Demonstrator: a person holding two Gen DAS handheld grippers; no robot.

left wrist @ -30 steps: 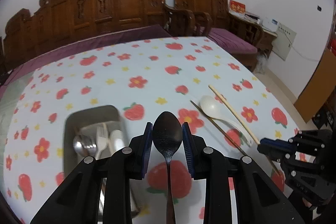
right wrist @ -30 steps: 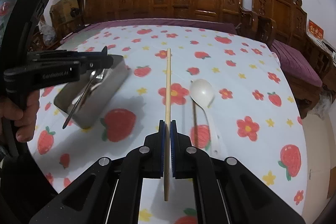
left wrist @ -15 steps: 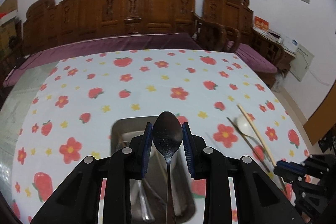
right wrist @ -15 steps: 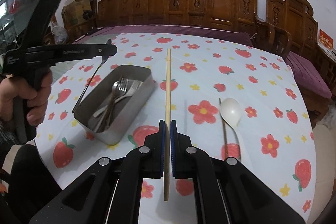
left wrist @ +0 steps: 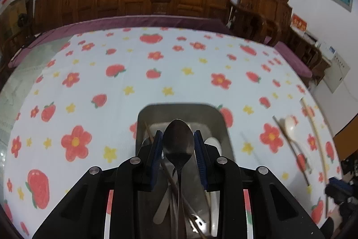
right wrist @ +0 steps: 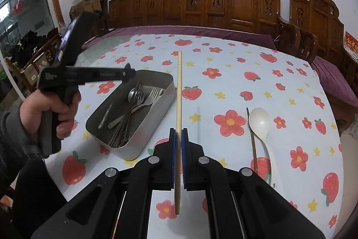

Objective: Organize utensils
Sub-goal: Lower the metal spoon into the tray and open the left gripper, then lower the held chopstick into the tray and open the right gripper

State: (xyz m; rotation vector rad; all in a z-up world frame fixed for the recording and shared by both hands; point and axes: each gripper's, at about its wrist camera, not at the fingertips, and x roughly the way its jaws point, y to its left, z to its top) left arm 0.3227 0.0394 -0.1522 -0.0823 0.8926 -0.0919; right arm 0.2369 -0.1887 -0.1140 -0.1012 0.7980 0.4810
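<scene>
**Steel spoon arrives over the tray**

Steel on steel now: the left gripper point(left wrist: 178, 143) has its blue pads closed on the bowl of a metal spoon point(left wrist: 178, 145), handle hanging down toward the camera. A second ago that spoon hung over bare tablecloth with the metal tray point(left wrist: 179, 109) off to the left; half a second ago the tray had slid under the fingers; now the tray sits squarely behind and below the spoon, filling the near centre of the left wrist view. Forks point(right wrist: 143, 93) and other cutlery lie inside it.

Over on the right, the right gripper point(right wrist: 178, 158) is clamped narrow on a pale wooden chopstick point(right wrist: 179, 104), which points away across the strawberry tablecloth point(right wrist: 223, 64), just right of the tray. That grip looks the same as before, though the tray has come nearer to the chopstick in this view. A white spoon point(right wrist: 259, 120) and a dark chopstick point(right wrist: 252, 136) lie side by side on the cloth, farther right. A hand point(right wrist: 49, 109) in a grey sleeve holds the left gripper's handle above the tray's left side.
</scene>
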